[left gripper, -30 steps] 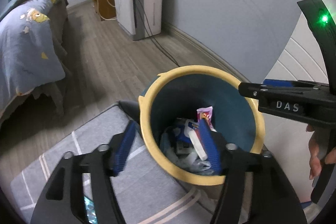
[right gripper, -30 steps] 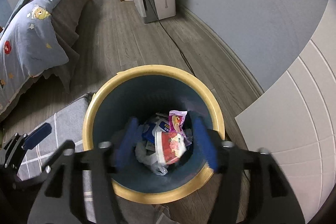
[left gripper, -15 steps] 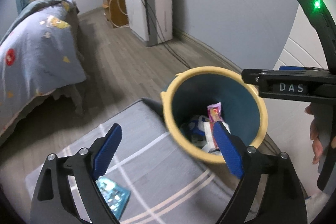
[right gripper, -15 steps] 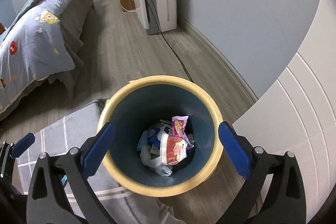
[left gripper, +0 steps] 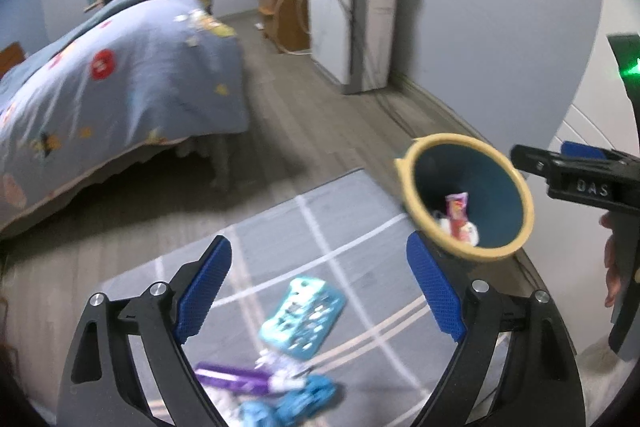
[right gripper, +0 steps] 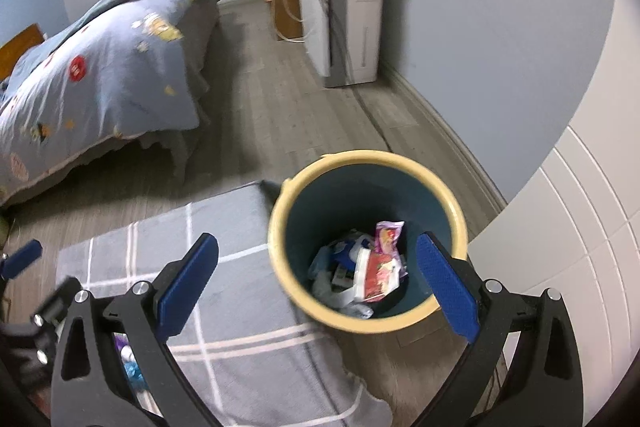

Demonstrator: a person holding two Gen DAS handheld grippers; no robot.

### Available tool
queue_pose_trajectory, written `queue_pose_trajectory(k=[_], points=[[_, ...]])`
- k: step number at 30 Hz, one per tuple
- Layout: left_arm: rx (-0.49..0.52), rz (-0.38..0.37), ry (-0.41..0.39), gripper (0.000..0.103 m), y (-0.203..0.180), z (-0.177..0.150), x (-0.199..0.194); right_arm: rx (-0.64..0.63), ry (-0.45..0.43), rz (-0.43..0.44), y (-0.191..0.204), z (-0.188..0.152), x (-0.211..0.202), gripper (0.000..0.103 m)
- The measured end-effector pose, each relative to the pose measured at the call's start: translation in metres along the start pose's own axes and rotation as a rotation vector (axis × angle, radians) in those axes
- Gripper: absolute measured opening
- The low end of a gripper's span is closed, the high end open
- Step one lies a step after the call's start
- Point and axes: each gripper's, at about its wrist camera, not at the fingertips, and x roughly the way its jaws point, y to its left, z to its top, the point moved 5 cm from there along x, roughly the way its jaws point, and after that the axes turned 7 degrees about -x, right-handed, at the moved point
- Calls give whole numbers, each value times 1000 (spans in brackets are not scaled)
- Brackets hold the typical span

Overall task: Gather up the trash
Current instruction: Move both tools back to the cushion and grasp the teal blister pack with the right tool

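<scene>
In the left wrist view, your left tool (left gripper: pixel 316 291) has just been opening and now gapes wide with nothing in it, so steer it off the bin (left gripper: pixel 466 201) onto the teal wrapper (left gripper: pixel 302 323) and purple wrapper (left gripper: pixel 234 379) on the rug (left gripper: pixel 320 223) beside the bin. In the right wrist view, your right tool (right gripper: pixel 318 287), also just opened wide and empty, hangs over the bin's rim; the dropped trash (right gripper: pixel 374 267) lies inside, so bring that tool rugward too.

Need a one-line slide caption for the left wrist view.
Open left gripper above leftover wrappers on the rug; bin holds trash.
</scene>
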Motion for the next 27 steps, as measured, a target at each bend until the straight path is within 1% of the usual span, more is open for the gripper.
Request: queue_pose_trajectory(k=[5,9,13,16,18,20,23,27], points=[[-61,57,-6,90,48,-14,-18,-38,20,45,34,-9,-3,97],[-115,101,-6,91,85,-32,-28,-80,37,69,63,-12,0,97],[-188,118,-3,91,115,-48,-36,-101,71,103,87,-19,6,97],[-209,138,-3,92,135,-56,-41,-89,108,135,103,-26,14,97],[-217,153,10,92,145,-63,-40,-90,133,151,114,-32,20,97],[-248,162,28,92,159,-70,-37,-100,169,163,129,-39,30,97],[-287,159,51,92,174,-78,-32,-137,213,166,150,-51,43,97],[-285,198,97,92,189,-88,-23,-144,280,187,172,-67,63,97]])
